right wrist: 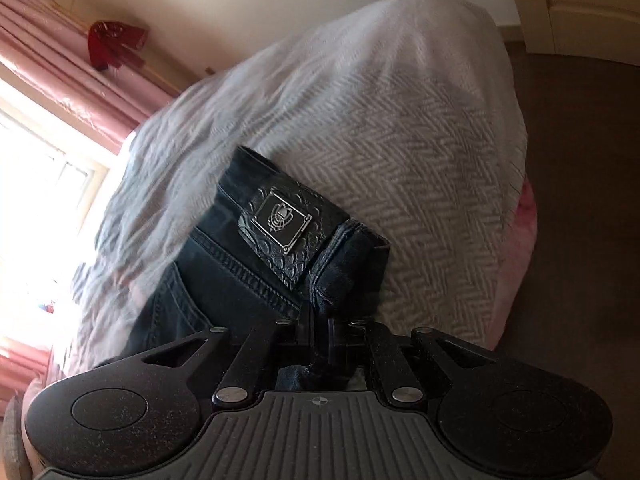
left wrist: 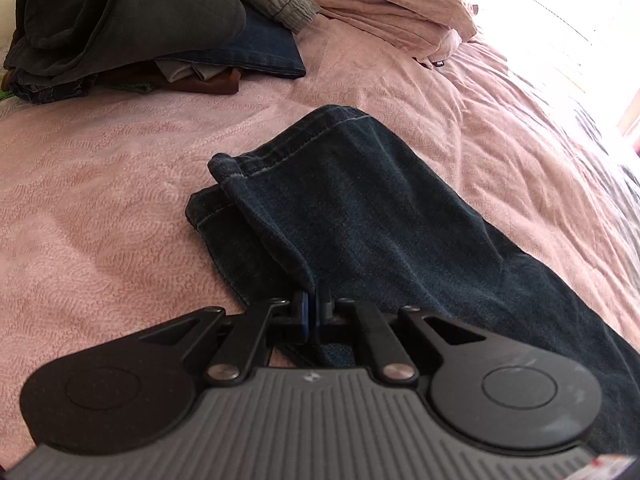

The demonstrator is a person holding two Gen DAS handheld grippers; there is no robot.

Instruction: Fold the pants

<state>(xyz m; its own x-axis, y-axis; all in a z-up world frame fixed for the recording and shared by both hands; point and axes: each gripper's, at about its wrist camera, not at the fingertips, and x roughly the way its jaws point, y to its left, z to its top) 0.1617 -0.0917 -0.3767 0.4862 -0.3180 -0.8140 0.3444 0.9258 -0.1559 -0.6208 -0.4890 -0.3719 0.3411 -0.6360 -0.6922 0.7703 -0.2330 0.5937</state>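
Note:
Dark blue jeans (left wrist: 360,208) lie on a pink bedspread (left wrist: 100,184) in the left wrist view, with their leg hems toward the far side. My left gripper (left wrist: 312,300) is shut on a ridge of denim near the hem end, which rises into its pads. In the right wrist view the jeans' waistband (right wrist: 288,224) shows, with a black embossed patch and a back pocket, resting on a grey herringbone blanket (right wrist: 420,152). My right gripper (right wrist: 320,324) is shut on the waistband edge below the patch.
A pile of dark and grey clothes (left wrist: 132,20) sits at the far left of the bed, next to a pink pillow (left wrist: 400,4). A bright window (right wrist: 36,184) with pink curtains lies left, and brown floor (right wrist: 580,200) drops off at the bed's right edge.

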